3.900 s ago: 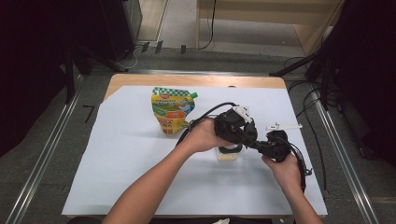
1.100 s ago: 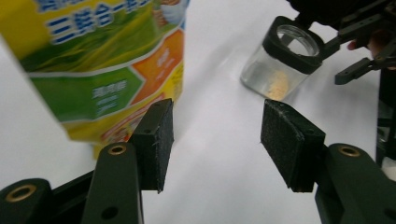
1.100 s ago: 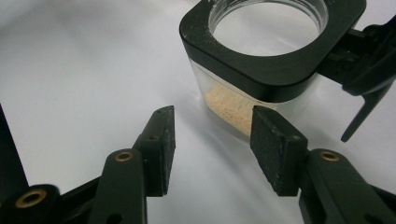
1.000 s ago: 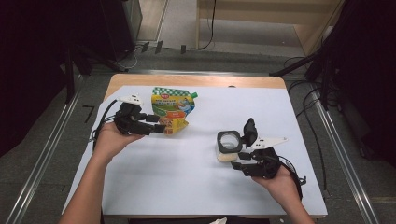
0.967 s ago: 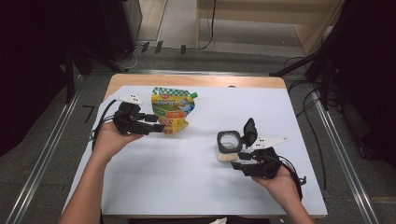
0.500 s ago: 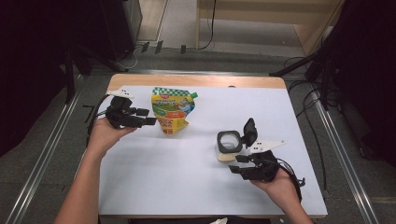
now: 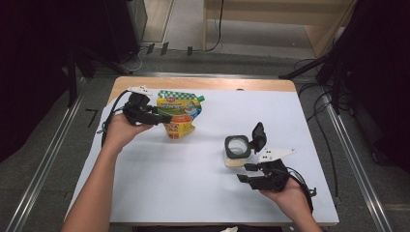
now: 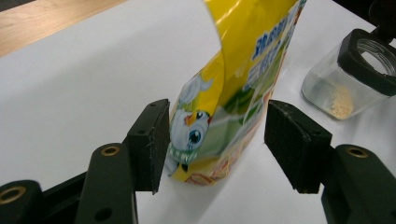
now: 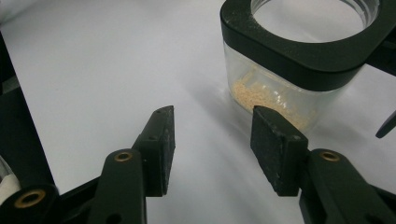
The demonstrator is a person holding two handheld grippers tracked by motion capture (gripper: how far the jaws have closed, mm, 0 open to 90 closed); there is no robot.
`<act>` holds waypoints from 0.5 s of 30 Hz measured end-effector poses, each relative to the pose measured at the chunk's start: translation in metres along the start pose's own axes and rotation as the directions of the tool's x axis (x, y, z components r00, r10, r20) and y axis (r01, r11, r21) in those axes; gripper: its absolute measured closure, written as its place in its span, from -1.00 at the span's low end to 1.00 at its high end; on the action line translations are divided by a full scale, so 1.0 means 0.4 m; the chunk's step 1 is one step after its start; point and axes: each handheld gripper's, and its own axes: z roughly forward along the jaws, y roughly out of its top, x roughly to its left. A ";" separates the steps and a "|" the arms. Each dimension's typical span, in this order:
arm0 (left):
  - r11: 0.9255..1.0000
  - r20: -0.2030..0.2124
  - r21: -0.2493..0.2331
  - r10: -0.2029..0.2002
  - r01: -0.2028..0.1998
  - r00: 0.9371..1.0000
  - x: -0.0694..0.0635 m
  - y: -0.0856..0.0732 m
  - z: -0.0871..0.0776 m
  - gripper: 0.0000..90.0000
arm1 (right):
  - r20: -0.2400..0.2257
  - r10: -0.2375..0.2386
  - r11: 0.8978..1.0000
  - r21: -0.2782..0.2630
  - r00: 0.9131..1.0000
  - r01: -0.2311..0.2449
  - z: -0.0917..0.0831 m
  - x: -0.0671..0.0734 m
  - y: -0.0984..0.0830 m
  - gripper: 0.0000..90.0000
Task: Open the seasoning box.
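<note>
A yellow-green stand-up pouch (image 7: 180, 112) stands upright at the back left of the white sheet. My left gripper (image 7: 166, 119) reaches in from its left. In the left gripper view the pouch (image 8: 238, 70) sits between the jaws of that gripper (image 8: 219, 140); one pad touches its edge, the other stands clear. The jaws have just been closing slightly. A clear jar (image 7: 236, 151) with a black collar, its flip lid (image 7: 258, 136) open, holds a little tan powder. My right gripper (image 7: 244, 173) is open just in front of the jar (image 9: 280, 93), with nothing between its jaws.
A white sheet (image 7: 159, 183) covers most of the wooden table (image 7: 212, 83). Cables (image 7: 333, 145) lie off the table's right edge, and metal rails run along both sides. The jar (image 8: 345, 88) stands well apart from the pouch.
The left hand left the jar and went to the pouch. Over the last second it drew a little toward the back left beside the pouch. The right hand stayed still.
</note>
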 end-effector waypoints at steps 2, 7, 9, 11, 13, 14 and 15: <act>1.000 0.002 -0.003 0.010 -0.010 1.000 -0.004 0.008 0.009 -0.05 | 0.000 0.000 1.000 0.002 1.000 0.000 -0.001 0.002 -0.002 0.14; 1.000 0.012 -0.006 0.025 -0.025 1.000 -0.011 0.018 0.027 0.08 | 0.001 -0.004 1.000 -0.002 1.000 0.004 -0.001 0.008 -0.005 0.13; 0.999 0.018 0.005 0.036 -0.036 0.999 -0.016 0.021 0.035 0.15 | 0.000 -0.003 1.000 -0.003 1.000 0.003 -0.002 0.011 -0.005 0.13; 0.999 0.012 0.012 0.049 -0.049 0.999 -0.023 0.022 0.044 0.24 | 0.000 -0.003 1.000 -0.006 1.000 0.003 -0.001 0.013 -0.005 0.13; 0.999 0.029 0.017 0.028 -0.029 0.999 -0.023 0.022 0.053 0.28 | -0.003 0.000 1.000 -0.007 1.000 0.000 0.000 0.014 -0.004 0.12; 1.000 0.032 0.012 0.020 -0.020 0.999 -0.024 0.021 0.056 0.32 | -0.003 -0.003 1.000 -0.010 1.000 0.003 0.001 0.015 -0.003 0.13; 1.000 0.031 0.008 0.019 -0.020 0.999 -0.024 0.020 0.057 0.34 | -0.004 -0.004 1.000 -0.010 1.000 0.004 0.002 0.016 -0.002 0.12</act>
